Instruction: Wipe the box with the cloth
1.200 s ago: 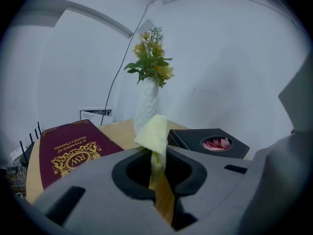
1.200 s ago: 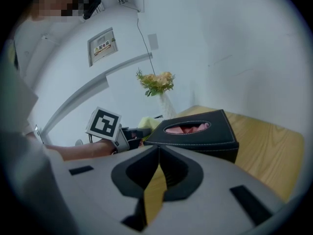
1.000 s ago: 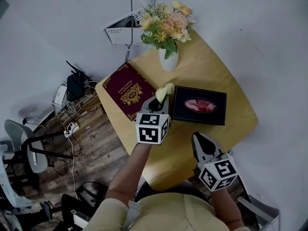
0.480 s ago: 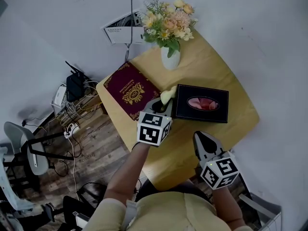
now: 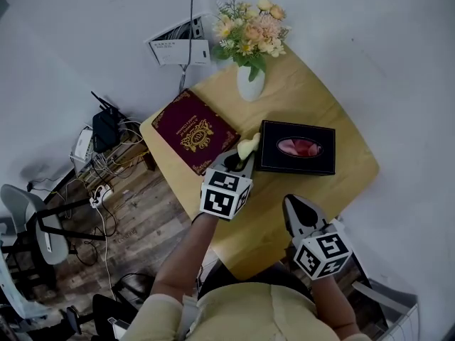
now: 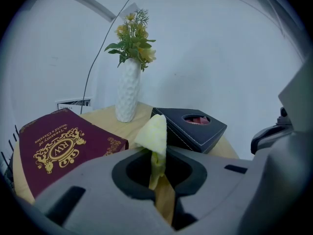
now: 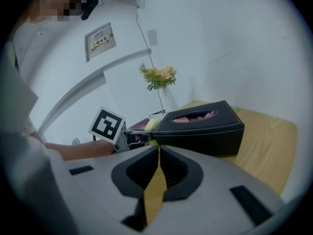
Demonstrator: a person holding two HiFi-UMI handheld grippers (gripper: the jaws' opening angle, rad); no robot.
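Observation:
The box (image 5: pixel 296 148) is a black leather tissue box with pink tissue in its oval slot, lying on the wooden table (image 5: pixel 313 105); it also shows in the left gripper view (image 6: pixel 188 129) and the right gripper view (image 7: pixel 200 126). My left gripper (image 5: pixel 245 156) is shut on a pale yellow cloth (image 5: pixel 248 145), whose tuft (image 6: pixel 153 133) sticks up from the jaws just left of the box's left end. My right gripper (image 5: pixel 293 206) is shut with nothing in it (image 7: pixel 157 153), held near the table's front edge below the box.
A maroon book with gold print (image 5: pixel 193 129) lies left of the box. A white vase of flowers (image 5: pixel 250 84) stands at the back of the table. Cables and devices (image 5: pixel 106 141) clutter the wooden floor at left; a grey chair (image 5: pixel 39 226) stands further left.
My left gripper with the cloth has shifted right and slightly down, closer to the box's left end. The right gripper has stayed where it was.

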